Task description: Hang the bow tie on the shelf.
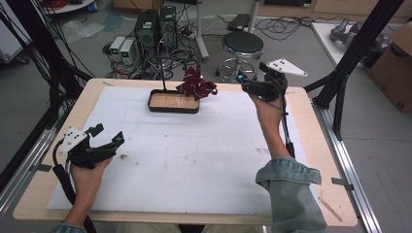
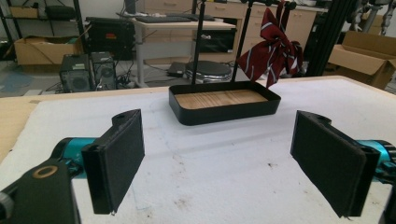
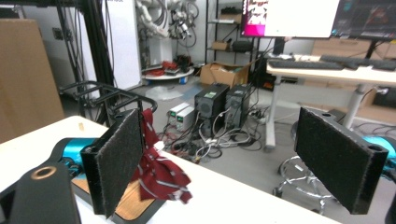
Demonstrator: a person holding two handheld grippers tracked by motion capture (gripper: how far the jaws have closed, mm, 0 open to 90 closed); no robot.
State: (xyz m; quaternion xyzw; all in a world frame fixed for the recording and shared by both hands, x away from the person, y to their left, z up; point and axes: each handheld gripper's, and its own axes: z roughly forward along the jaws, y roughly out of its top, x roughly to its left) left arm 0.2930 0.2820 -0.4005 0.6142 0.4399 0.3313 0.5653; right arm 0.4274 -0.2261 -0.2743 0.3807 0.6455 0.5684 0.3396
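Striped red bow (image 1: 196,85) hanging on rack above tray (image 1: 173,101), right tool (image 1: 246,82) beside it, agape, empty

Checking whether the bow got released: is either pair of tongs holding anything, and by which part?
Nothing is held. Both the left tongs and right tongs stand open and empty; the dark red striped fabric bow hangs on the black rack.

Grey floor (image 1: 301,53), stool (image 1: 242,44), computers (image 1: 156,29)

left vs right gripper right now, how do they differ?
The left gripper sits low over the white mat at the near left; the right gripper is raised at the far edge. The red striped cloth hangs close beside the right gripper, far from the left. Both are open, holding nothing.
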